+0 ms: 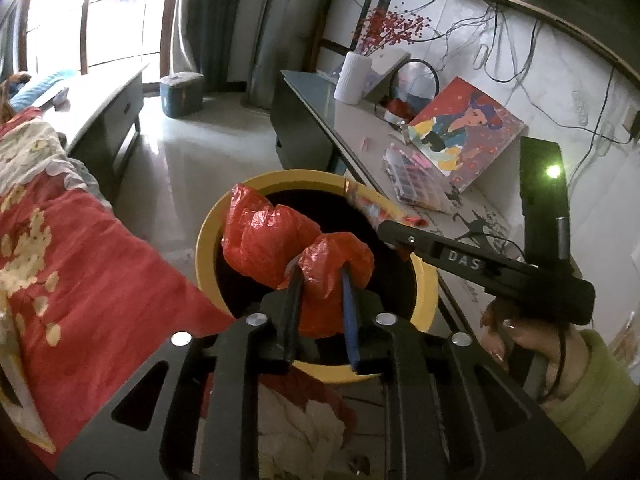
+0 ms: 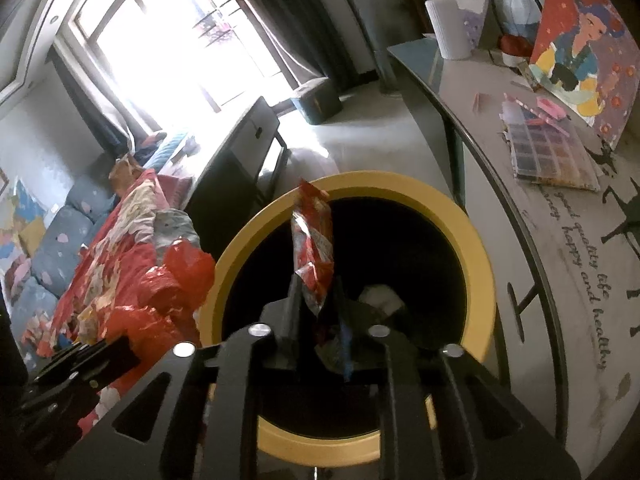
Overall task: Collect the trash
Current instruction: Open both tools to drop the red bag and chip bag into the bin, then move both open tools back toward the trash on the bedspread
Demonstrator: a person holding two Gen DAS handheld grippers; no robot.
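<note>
A round bin with a yellow rim [image 1: 208, 232] and dark inside stands on the floor; it also fills the right wrist view [image 2: 476, 240]. My left gripper [image 1: 322, 276] is shut on a crumpled red plastic bag [image 1: 264, 236] and holds it over the bin's mouth. My right gripper [image 2: 316, 284] is shut on a red and silver snack wrapper [image 2: 314, 236] that hangs over the bin opening. The right gripper also shows in the left wrist view [image 1: 390, 228] at the bin's far right rim. The red bag shows in the right wrist view [image 2: 180, 276] at the bin's left rim. White paper [image 2: 380, 298] lies inside the bin.
A sofa with a red floral blanket [image 1: 80, 272] is to the left of the bin. A table [image 2: 560, 260] to the right holds a painting [image 1: 464, 132], a bead box [image 2: 548, 152] and a white vase [image 1: 352, 76]. A low cabinet [image 1: 104, 108] and a blue box [image 1: 180, 92] stand farther off.
</note>
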